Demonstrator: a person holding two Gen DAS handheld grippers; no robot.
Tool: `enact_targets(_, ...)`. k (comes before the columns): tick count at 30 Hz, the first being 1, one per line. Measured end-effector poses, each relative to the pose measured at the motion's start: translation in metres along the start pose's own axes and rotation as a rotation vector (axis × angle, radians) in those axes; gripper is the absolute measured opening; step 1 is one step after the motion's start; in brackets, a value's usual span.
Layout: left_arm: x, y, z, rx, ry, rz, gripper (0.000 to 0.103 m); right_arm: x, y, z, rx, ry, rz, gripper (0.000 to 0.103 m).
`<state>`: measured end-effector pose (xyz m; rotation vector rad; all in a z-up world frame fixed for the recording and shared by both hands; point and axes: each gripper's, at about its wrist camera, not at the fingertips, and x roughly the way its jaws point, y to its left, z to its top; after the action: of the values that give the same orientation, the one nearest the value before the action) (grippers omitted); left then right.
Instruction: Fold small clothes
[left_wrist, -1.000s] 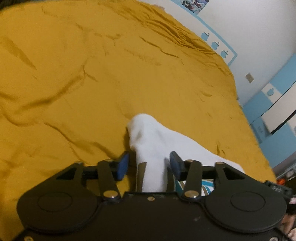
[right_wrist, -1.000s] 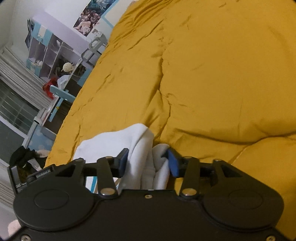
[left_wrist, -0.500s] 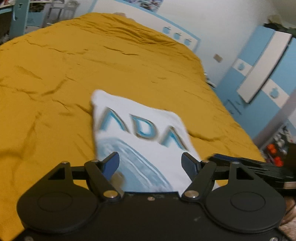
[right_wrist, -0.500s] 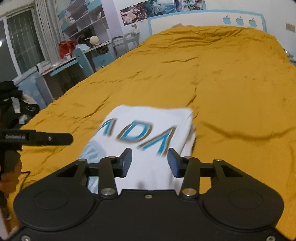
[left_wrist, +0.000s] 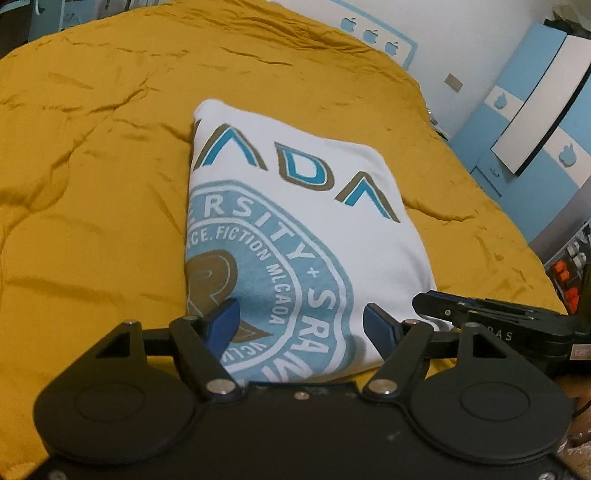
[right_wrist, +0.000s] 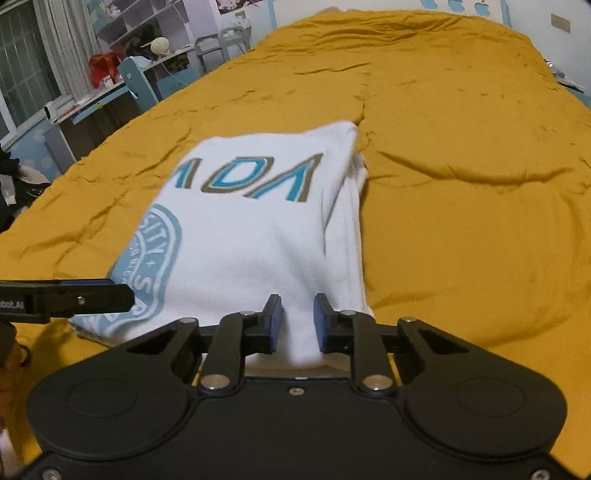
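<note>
A folded white T-shirt (left_wrist: 295, 221) with a blue crest lies near the foot edge of the mustard bedspread (left_wrist: 92, 184), wide bare quilt beyond it toward the headboard. The left gripper (left_wrist: 301, 325) hangs released over the shirt's near edge; the right gripper (right_wrist: 298, 321) is clenched on a ridge of the shirt's fabric. A blue-and-white wardrobe (left_wrist: 535, 110) stands beside the bed.

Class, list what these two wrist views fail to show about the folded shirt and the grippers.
- Left wrist: the white shirt's near edge sits behind the left hand-held gripper; round print cut off.
- Right wrist: shirt lettering blurred; whether the right hand-held gripper still pinches fabric is unclear.
- Folded-under layers are hidden in both.
</note>
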<state>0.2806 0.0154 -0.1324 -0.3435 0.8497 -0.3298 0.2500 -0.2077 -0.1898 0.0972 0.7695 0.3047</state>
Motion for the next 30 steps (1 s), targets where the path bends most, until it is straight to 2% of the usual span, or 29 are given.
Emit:
enact_targets(3,-0.002,0.000,-0.001,-0.009,-0.020,-0.001,0.078,0.000,-0.003,-0.004,0.024,-0.007,0.000,0.017)
enact_targets(6,-0.008,-0.006,0.008,-0.006,-0.047,-0.024,0.087,-0.006,0.000,0.005,0.036,-0.015,0.006,0.021)
enact_targets(7,-0.010,-0.008,0.010,0.001,-0.057,-0.025,0.090,-0.010,0.001,0.009,0.038,-0.031,0.015,0.032)
enact_targets(8,-0.013,-0.012,0.015,0.013,-0.078,-0.016,0.091,-0.014,0.003,0.016,0.039,-0.060,0.014,0.051)
enact_targets(9,-0.016,-0.015,0.020,0.027,-0.104,0.001,0.093,-0.017,0.004,0.021,0.039,-0.091,0.008,0.058)
enact_targets(10,-0.016,-0.018,0.026,0.041,-0.129,0.021,0.096,-0.019,0.007,0.029,0.035,-0.127,0.005,0.061)
enact_targets(14,-0.005,-0.019,0.056,0.034,-0.180,0.100,0.099,-0.009,0.017,0.060,-0.010,-0.186,-0.019,0.061)
enact_targets(15,-0.002,-0.018,0.062,0.032,-0.194,0.114,0.103,-0.004,0.020,0.066,-0.027,-0.197,-0.026,0.062)
enact_targets(17,0.010,-0.015,0.075,0.030,-0.219,0.155,0.103,0.010,0.025,0.077,-0.057,-0.209,-0.035,0.073)
enact_targets(19,0.025,-0.012,0.087,0.041,-0.211,0.193,0.103,0.026,0.028,0.085,-0.080,-0.217,-0.049,0.076)
enact_targets(21,0.042,-0.009,0.094,0.045,-0.186,0.222,0.103,0.044,0.030,0.089,-0.102,-0.189,-0.064,0.076)
enact_targets(22,0.053,-0.007,0.097,0.045,-0.158,0.224,0.100,0.050,0.030,0.090,-0.107,-0.175,-0.065,0.076)
enact_targets(23,0.061,-0.005,0.099,0.043,-0.128,0.224,0.093,0.056,0.030,0.089,-0.111,-0.160,-0.065,0.071)
enact_targets(24,0.070,-0.003,0.100,0.042,-0.092,0.221,0.076,0.064,0.029,0.088,-0.121,-0.135,-0.068,0.064)
enact_targets(25,0.077,-0.002,0.099,0.041,-0.070,0.227,0.065,0.071,0.028,0.087,-0.128,-0.104,-0.080,0.046)
enact_targets(26,0.083,-0.001,0.100,0.046,-0.062,0.248,0.062,0.075,0.027,0.084,-0.130,-0.082,-0.090,0.038)
enact_targets(30,0.095,-0.001,0.094,0.086,-0.043,0.261,0.061,0.084,0.015,0.075,-0.109,-0.066,-0.066,0.036)
